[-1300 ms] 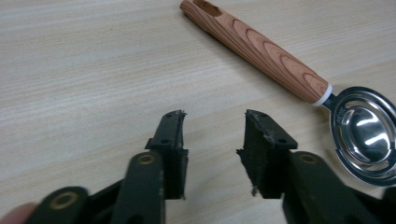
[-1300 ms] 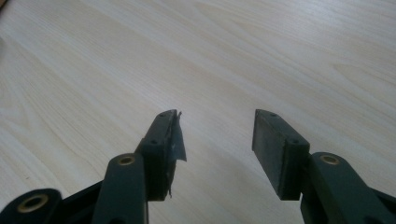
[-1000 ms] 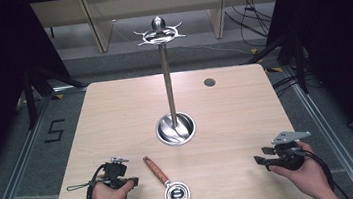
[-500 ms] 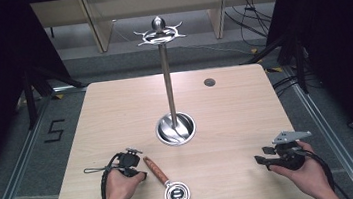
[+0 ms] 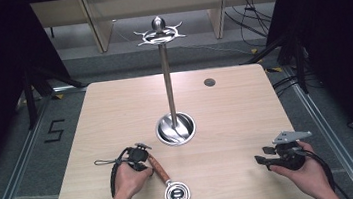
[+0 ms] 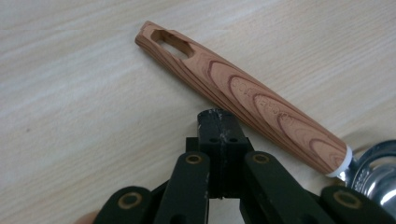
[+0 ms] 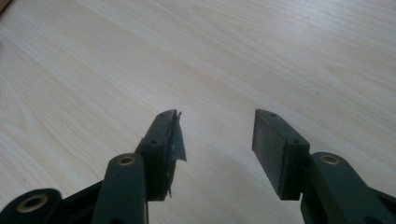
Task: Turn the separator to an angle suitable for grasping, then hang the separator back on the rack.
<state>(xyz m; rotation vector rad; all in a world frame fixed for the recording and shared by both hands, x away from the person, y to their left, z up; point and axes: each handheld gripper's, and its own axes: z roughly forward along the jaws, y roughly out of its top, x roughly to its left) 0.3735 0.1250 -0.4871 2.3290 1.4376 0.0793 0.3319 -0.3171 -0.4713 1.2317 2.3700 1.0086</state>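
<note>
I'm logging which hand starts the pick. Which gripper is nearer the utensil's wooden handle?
Left. The left gripper, jaws closed, sits right beside the wooden handle near its slotted end. The right gripper, jaws open, rests far across the table near the right edge.

Since a second ago we see the left tool [image 5: 139, 156] travel right and slightly farther across the desk [image 5: 115, 111], from the near-left area to just beside the wooden handle [image 6: 243, 100] of the strainer [image 5: 177, 195]. Its jaws, now pressed together, reach the handle's near side. The left hand [image 5: 129, 178] comes along.
</note>
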